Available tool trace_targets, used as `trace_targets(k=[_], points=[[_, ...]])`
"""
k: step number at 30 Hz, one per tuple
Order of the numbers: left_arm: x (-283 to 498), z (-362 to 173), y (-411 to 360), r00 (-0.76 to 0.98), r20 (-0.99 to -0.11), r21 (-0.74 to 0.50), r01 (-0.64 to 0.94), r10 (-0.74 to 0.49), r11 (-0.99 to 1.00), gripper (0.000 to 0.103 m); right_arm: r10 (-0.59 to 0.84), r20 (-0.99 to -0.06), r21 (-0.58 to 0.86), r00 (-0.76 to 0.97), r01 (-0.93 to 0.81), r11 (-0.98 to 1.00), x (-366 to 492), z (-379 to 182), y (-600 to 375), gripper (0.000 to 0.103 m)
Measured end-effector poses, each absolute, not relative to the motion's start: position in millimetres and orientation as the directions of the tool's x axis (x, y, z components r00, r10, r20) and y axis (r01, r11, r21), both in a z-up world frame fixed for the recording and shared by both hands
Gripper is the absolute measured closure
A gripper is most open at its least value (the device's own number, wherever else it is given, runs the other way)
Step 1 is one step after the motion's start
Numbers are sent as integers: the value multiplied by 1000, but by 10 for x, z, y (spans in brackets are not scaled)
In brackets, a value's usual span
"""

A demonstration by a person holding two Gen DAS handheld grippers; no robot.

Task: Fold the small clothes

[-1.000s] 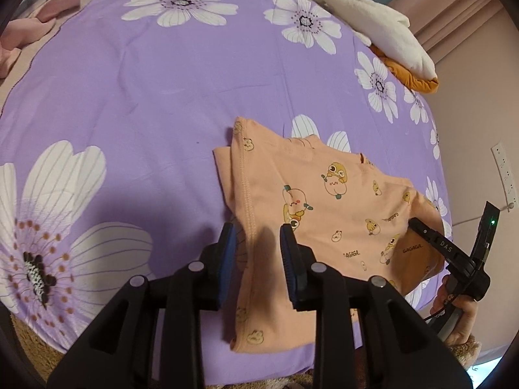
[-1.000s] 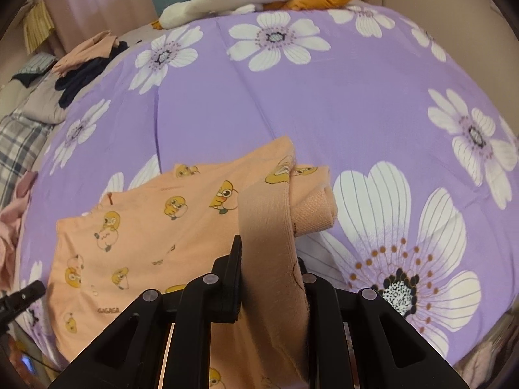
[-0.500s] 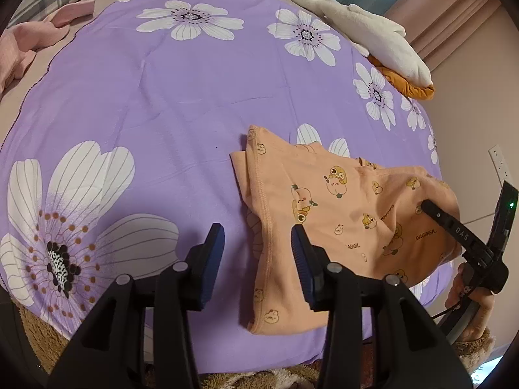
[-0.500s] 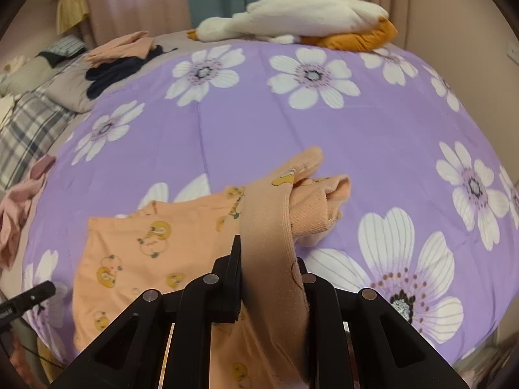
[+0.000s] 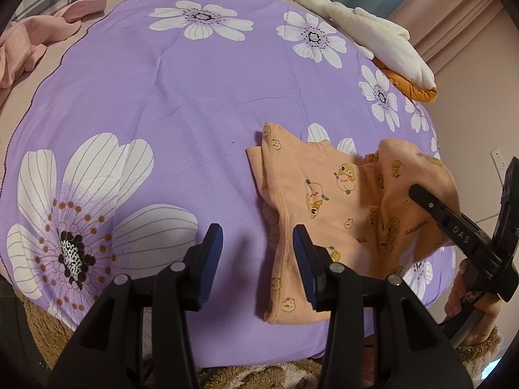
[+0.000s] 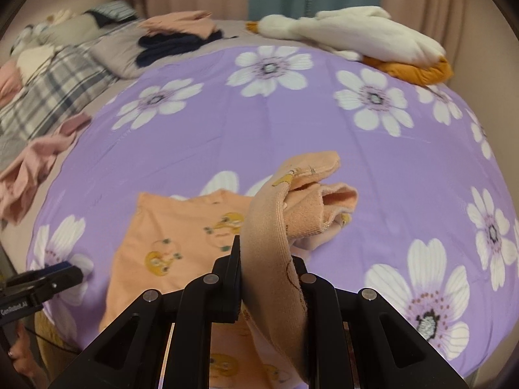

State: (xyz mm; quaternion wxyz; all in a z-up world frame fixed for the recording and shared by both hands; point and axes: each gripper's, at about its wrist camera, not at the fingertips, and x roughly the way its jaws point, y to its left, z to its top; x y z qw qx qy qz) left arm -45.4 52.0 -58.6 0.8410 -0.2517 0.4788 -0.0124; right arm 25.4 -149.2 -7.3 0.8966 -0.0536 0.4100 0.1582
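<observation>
A small peach garment with duck prints (image 5: pixel 340 201) lies on the purple flowered bedspread (image 5: pixel 168 97). My left gripper (image 5: pixel 258 253) is open and empty, just above the spread at the garment's left hem. My right gripper (image 6: pixel 269 269) is shut on the garment's right edge (image 6: pixel 275 227) and holds it lifted above the rest of the cloth (image 6: pixel 175 227). The right gripper also shows in the left wrist view (image 5: pixel 418 194), with the lifted cloth draped over it.
A white and orange plush duck (image 6: pixel 350 39) lies at the far edge of the bed. Folded dark and peach clothes (image 6: pixel 175 35), a plaid pillow (image 6: pixel 48 97) and a pink garment (image 6: pixel 29 168) lie at the far left. The bed's front edge is close below the grippers.
My right gripper has raised the garment's edge higher and carried it over toward the left. My left gripper has let go of the hem, opened wider and drawn back to the left.
</observation>
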Motion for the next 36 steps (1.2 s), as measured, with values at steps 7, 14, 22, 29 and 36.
trace_targets(k=[7, 14, 22, 29, 36], points=[[-483, -626, 565, 533, -808, -427, -238, -250, 872, 58, 288, -802, 52, 523, -419, 907, 248, -318, -1086, 85], [-497, -653, 553, 525, -815, -418, -238, -246, 877, 53, 306, -852, 89, 424, -459, 884, 266, -724, -847, 76], [-490, -637, 488, 521, -815, -414, -221, -252, 883, 52, 475, -802, 283, 361, -471, 836, 256, -620, -1067, 54], [-444, -618, 406, 517, -818, -403, -205, -250, 892, 51, 614, -692, 421, 380, -477, 771, 119, -231, -1532, 47], [-418, -614, 347, 514, -819, -399, -193, -254, 896, 49, 550, -680, 385, 485, -403, 830, 139, -201, -1961, 47]])
